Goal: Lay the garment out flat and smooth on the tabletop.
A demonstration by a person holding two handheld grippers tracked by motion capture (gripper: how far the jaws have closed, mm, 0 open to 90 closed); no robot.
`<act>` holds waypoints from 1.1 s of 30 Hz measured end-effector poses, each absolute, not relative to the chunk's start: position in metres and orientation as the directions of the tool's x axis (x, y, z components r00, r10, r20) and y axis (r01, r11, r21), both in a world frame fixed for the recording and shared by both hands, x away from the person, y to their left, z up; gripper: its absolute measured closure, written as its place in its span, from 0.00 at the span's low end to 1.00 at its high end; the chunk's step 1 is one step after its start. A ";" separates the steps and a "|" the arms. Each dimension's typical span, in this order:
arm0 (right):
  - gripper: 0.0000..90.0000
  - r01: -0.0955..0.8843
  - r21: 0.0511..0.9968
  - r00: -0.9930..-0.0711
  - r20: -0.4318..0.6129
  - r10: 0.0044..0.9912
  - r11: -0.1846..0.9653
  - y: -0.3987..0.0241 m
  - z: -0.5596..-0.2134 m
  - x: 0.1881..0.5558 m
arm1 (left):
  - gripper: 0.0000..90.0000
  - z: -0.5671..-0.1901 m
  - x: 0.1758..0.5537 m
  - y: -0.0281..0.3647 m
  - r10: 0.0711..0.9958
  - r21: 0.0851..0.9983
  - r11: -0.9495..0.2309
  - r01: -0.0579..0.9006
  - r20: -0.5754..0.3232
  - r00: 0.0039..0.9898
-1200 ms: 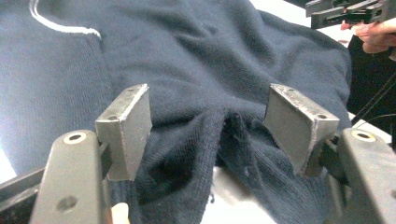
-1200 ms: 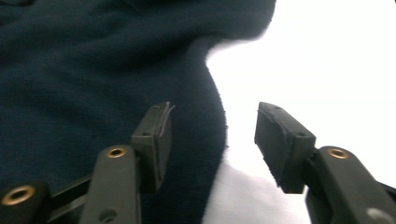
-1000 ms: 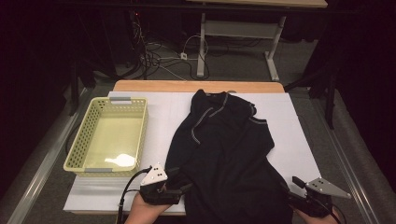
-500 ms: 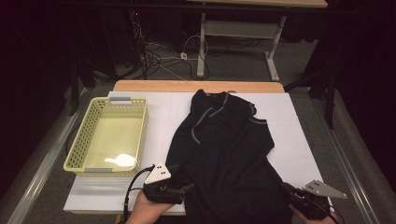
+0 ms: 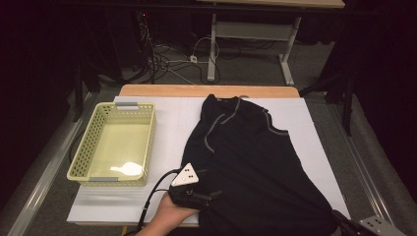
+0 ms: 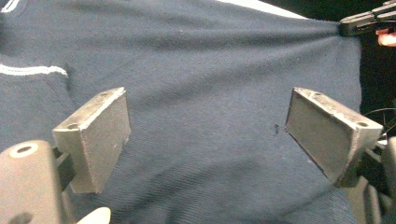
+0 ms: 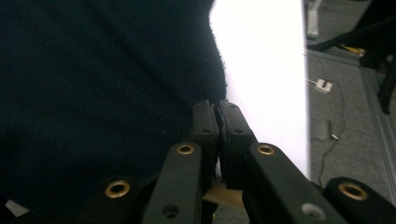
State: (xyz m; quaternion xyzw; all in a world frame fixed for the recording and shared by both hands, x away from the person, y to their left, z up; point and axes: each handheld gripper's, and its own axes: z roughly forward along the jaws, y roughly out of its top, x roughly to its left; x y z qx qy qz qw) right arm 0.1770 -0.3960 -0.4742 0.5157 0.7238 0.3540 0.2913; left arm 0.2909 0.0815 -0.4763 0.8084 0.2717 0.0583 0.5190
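Note:
A dark sweater (image 5: 251, 162) lies spread on the white board, collar at the far side. My left gripper (image 5: 214, 195) rests over its lower left part. In the left gripper view the jaws (image 6: 208, 135) stand wide apart just above the knit (image 6: 201, 70), having just been opening, with no fold pinched between them. My right gripper (image 5: 344, 221) is at the bottom right corner of the high view. In the right gripper view its jaws (image 7: 217, 109) are shut on the sweater's edge (image 7: 102, 93), and the cloth runs taut from them.
A yellow mesh basket (image 5: 81, 155) stands on the left of the white board (image 5: 172, 118), with a pale patch on its bottom. Beyond the table's wooden far edge (image 5: 206, 90), cables (image 5: 167, 59) and a desk frame sit on the floor.
The right gripper slid toward the near right corner, drawing the sweater's hem out with it. The left gripper moved right, onto the sweater.

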 end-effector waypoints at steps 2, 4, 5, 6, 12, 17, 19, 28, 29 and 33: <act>0.97 0.544 0.811 -0.291 -0.056 0.955 0.213 -0.398 -0.475 0.175 | 0.15 -0.476 0.292 0.080 0.495 0.871 -0.315 0.377 -0.188 0.848; 0.97 0.550 0.805 -0.299 -0.057 0.953 0.221 -0.396 -0.477 0.176 | 0.15 -0.476 0.292 0.081 0.498 0.871 -0.312 0.379 -0.190 0.846; 0.94 0.553 0.801 -0.313 -0.056 0.948 0.230 -0.393 -0.477 0.177 | 0.15 -0.476 0.292 0.082 0.500 0.872 -0.311 0.378 -0.188 0.846; 0.91 0.549 0.802 -0.324 -0.056 0.945 0.236 -0.391 -0.477 0.178 | 0.15 -0.475 0.292 0.083 0.502 0.872 -0.311 0.377 -0.186 0.845; 0.71 0.496 0.832 -0.388 -0.044 0.921 0.249 -0.370 -0.467 0.189 | 0.15 -0.472 0.286 0.101 0.536 0.880 -0.264 0.395 -0.207 0.819; 0.69 0.478 0.826 -0.452 -0.060 0.890 0.298 -0.348 -0.467 0.205 | 0.18 -0.473 0.276 0.118 0.558 0.876 -0.265 0.404 -0.202 0.805; 0.69 0.474 0.823 -0.472 -0.064 0.880 0.314 -0.341 -0.468 0.212 | 0.24 -0.473 0.270 0.125 0.561 0.875 -0.261 0.408 -0.206 0.802; 0.69 0.455 0.817 -0.543 -0.060 0.838 0.354 -0.313 -0.470 0.242 | 0.55 -0.491 0.239 0.095 0.517 0.777 -0.491 0.394 -0.104 0.850; 0.69 0.451 0.817 -0.552 -0.063 0.832 0.361 -0.310 -0.470 0.244 | 0.64 -0.493 0.239 0.094 0.517 0.763 -0.508 0.399 -0.100 0.850; 0.69 0.443 0.817 -0.573 -0.061 0.817 0.371 -0.303 -0.470 0.249 | 0.84 -0.497 0.237 0.100 0.518 0.761 -0.509 0.402 -0.102 0.849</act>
